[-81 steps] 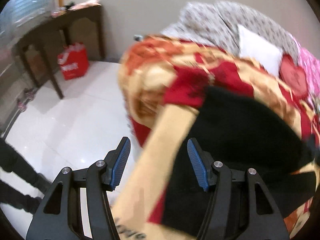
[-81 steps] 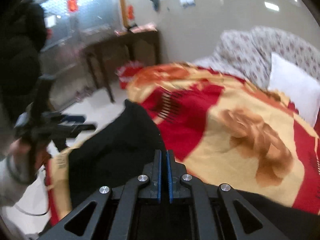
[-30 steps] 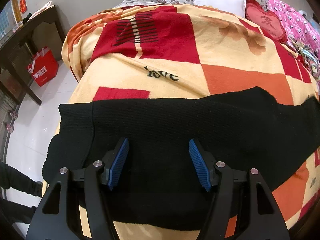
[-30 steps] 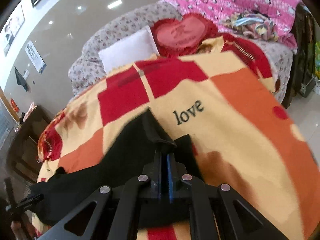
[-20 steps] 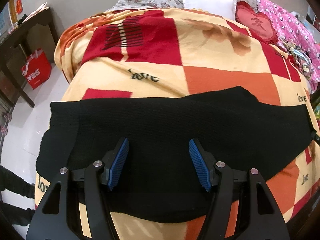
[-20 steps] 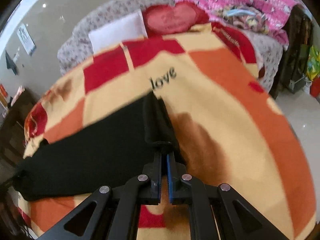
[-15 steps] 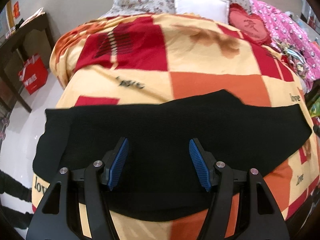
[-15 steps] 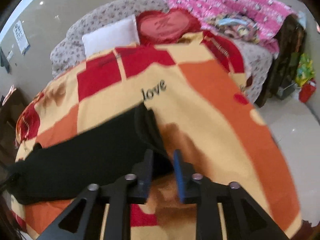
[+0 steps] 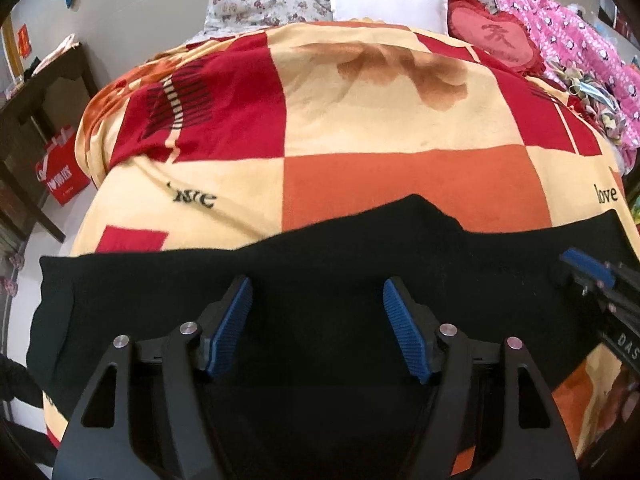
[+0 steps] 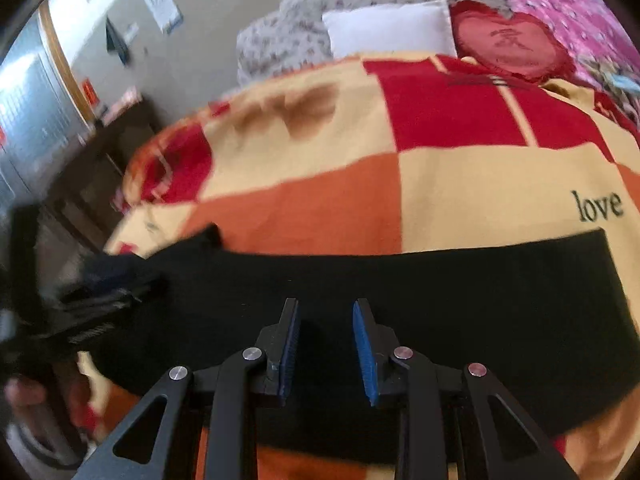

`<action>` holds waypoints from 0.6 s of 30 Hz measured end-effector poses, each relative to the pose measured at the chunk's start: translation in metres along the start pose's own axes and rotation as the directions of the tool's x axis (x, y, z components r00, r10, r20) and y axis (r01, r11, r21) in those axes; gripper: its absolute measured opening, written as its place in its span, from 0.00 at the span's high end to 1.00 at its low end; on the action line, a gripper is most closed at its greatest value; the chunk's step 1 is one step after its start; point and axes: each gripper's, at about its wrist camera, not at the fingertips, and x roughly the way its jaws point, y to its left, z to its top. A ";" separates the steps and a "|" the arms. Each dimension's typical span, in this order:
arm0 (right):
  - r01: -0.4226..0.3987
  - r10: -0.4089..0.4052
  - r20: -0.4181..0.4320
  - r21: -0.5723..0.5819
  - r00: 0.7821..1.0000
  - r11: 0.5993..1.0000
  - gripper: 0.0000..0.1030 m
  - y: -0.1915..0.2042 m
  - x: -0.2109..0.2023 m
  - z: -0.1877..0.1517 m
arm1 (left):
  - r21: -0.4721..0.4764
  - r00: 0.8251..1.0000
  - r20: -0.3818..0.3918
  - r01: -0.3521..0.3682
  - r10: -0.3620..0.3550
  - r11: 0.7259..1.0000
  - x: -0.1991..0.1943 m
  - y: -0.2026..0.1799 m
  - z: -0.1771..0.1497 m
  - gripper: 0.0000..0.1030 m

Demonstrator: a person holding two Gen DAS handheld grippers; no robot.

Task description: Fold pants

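The black pants [image 9: 320,264] lie flat in a long band across the near part of the bed's checked blanket [image 9: 360,120]. They also show in the right wrist view [image 10: 440,280]. My left gripper [image 9: 318,320] is open and empty, hovering over the middle of the pants. My right gripper [image 10: 326,344] is open and empty above the pants near their right end. The right gripper also shows at the right edge of the left wrist view [image 9: 588,276]. The left gripper appears blurred at the left of the right wrist view [image 10: 100,280].
A white pillow [image 9: 384,0], a red heart cushion [image 9: 496,36] and a pink quilt [image 9: 580,40] lie at the head of the bed. A dark wooden table [image 9: 36,92] and a red bag [image 9: 60,168] stand on the floor to the left.
My right gripper has opened and let go of the pants' end, then swung left over the pants. The pants now lie spread flat. My left gripper stayed open above them.
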 end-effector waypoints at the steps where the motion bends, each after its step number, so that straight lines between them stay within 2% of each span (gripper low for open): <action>1: 0.028 -0.028 0.012 -0.017 1.000 0.999 0.75 0.000 0.001 0.002 | 0.001 1.000 0.000 -0.001 0.001 1.000 0.001 -0.001 0.001 0.33; 2: 0.052 -0.052 0.009 -0.021 0.999 0.998 0.75 -0.001 0.003 0.004 | 0.000 1.000 0.001 -0.001 0.001 1.000 0.001 0.000 0.001 0.32; 5: 0.028 -0.028 0.002 0.021 1.000 0.999 0.75 -0.010 0.001 0.010 | -0.003 1.000 0.002 -0.001 0.001 1.000 0.001 0.000 0.003 0.32; 10: 0.055 -0.055 0.018 0.028 0.998 0.998 0.75 -0.018 -0.025 0.003 | -0.012 1.000 0.009 0.012 -0.012 1.000 -0.008 -0.001 0.001 0.32; 12: 0.078 -0.079 0.024 0.026 0.997 0.997 0.75 -0.020 -0.036 -0.002 | -0.019 0.999 0.012 0.037 -0.036 0.999 -0.014 -0.003 -0.001 0.32; 18: 0.162 -0.162 0.020 0.025 0.987 0.987 0.75 -0.031 -0.050 -0.017 | -0.002 0.999 0.021 0.049 -0.049 0.999 -0.023 -0.014 -0.009 0.32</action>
